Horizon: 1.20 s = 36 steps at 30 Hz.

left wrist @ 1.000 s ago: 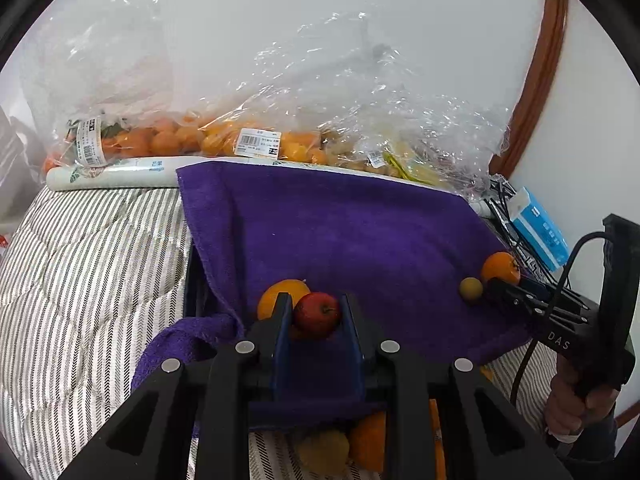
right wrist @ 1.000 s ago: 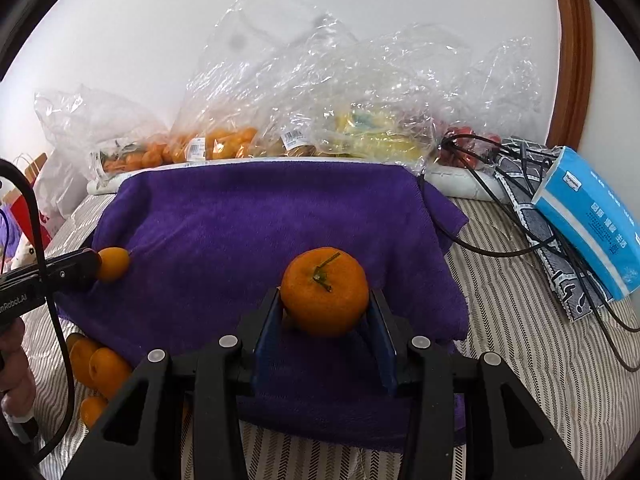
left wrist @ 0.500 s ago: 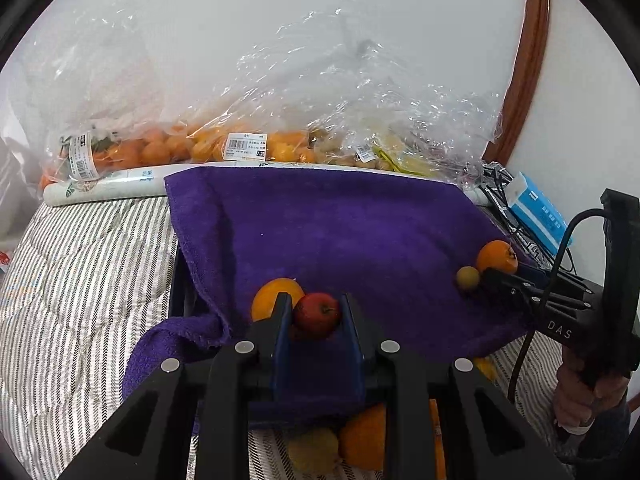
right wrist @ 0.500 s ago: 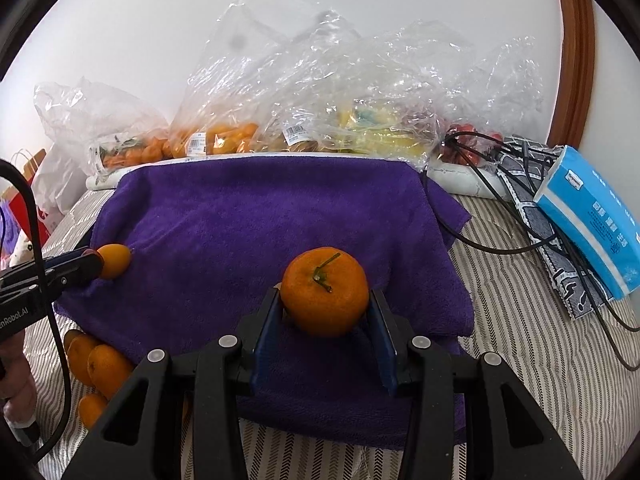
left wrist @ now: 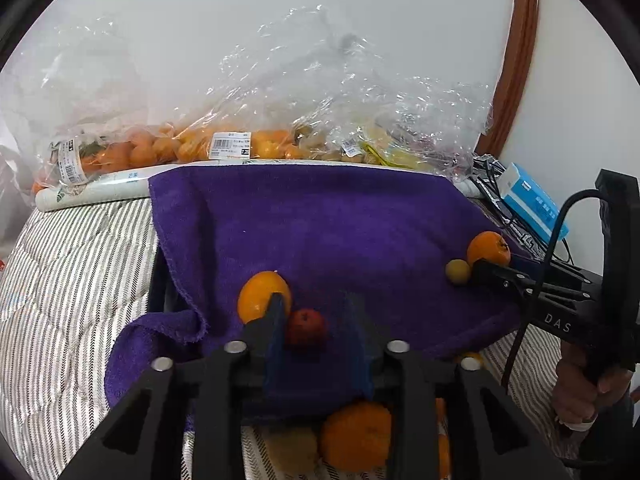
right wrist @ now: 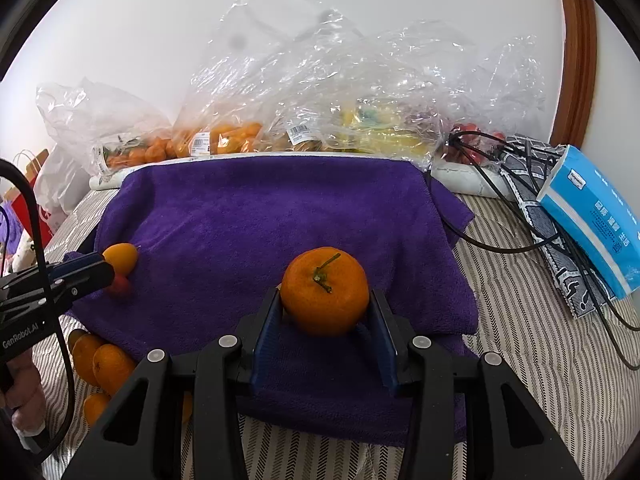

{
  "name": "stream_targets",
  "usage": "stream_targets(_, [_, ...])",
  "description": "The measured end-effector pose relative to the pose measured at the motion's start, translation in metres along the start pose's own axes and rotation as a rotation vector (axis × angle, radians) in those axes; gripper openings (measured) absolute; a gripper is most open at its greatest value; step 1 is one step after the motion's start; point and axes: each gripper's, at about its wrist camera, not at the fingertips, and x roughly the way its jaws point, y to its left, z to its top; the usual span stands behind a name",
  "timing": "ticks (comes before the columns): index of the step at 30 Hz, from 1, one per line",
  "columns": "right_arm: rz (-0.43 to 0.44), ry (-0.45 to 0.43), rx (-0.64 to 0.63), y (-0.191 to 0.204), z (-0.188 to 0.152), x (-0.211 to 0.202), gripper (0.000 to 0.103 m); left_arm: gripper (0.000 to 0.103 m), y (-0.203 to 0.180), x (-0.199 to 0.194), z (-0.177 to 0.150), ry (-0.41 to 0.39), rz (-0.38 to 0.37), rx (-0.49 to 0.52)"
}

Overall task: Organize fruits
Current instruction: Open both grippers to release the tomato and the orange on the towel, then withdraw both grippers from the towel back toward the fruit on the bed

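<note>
1. Left wrist view: the left gripper [left wrist: 316, 324] has its jaws opening. The small red fruit [left wrist: 306, 327] lies between them on the purple towel [left wrist: 320, 224]; it sits against the left finger, and the right pad stands clear of it.
2. One yellow-orange citrus [left wrist: 260, 295] rests on the towel at 10 o'clock of the red fruit, just beside it and partly behind the left fingertip.
3. At 3 o'clock in this view the right gripper [left wrist: 480, 270] reaches in with one orange mandarin [left wrist: 488, 249] at its tip. One small yellow-green fruit [left wrist: 458, 272] sits on the towel just beside that tip.
4. Below the towel's near edge, on the striped bedding [left wrist: 80, 264], at least two loose oranges [left wrist: 356, 436] and one pale fruit [left wrist: 294, 446] show between the gripper's arms.
5. At 12 o'clock, clear plastic bags [left wrist: 248, 120] of fruit line the wall. One blue tissue pack [left wrist: 532, 204] lies at 2 o'clock.
6. Right wrist view: the right gripper [right wrist: 326, 312] is clamped on the one mandarin [right wrist: 325, 291], stem up, both blue pads pressing its sides, above the towel [right wrist: 260, 220].
7. At 9 o'clock the left gripper [right wrist: 106, 272] reaches in, with the citrus [right wrist: 122, 257] and red fruit [right wrist: 120, 286] at its tip.
8. About four oranges [right wrist: 108, 366] lie at 8 o'clock on the bedding [right wrist: 540, 320]. The tissue pack [right wrist: 592, 216] lies at 3 o'clock.
</note>
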Motion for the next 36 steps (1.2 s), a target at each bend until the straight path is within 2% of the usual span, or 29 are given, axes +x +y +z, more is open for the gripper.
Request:
stream_targets(4, [0.012, 0.003, 0.007, 0.0, 0.0, -0.001, 0.044, 0.045, 0.001, -0.001, 0.0, -0.001, -0.01, -0.004])
stream_targets(6, [0.017, 0.0, 0.01, 0.0, 0.0, -0.002, 0.044, 0.053, 0.002, -0.001, 0.0, 0.0, -0.016, -0.016])
stream_targets(8, [0.015, -0.014, 0.008, 0.0, 0.0, -0.005, 0.044, 0.054, 0.003, -0.003, 0.001, -0.007, -0.017, -0.026])
stream_targets(12, [0.027, -0.048, 0.002, 0.0, 0.001, -0.012, 0.053, 0.059, 0.005, -0.006, 0.002, -0.019, -0.018, -0.039])
stream_targets(21, [0.032, -0.101, -0.013, 0.007, 0.005, -0.025, 0.054, 0.059, -0.004, -0.015, 0.003, -0.042, 0.014, -0.015])
stream_targets(26, [0.006, -0.089, -0.004, 0.017, 0.008, -0.04, 0.054, 0.059, -0.009, -0.023, 0.004, -0.032, 0.017, 0.0])
stream_targets(31, [-0.061, -0.106, -0.034, 0.027, -0.004, -0.069, 0.054, 0.059, -0.016, -0.039, 0.004, -0.058, 0.025, 0.032])
stream_targets(36, [-0.086, -0.074, 0.011, 0.022, -0.022, -0.088, 0.054, 0.059, -0.018, -0.056, 0.002, -0.067, 0.044, 0.04])
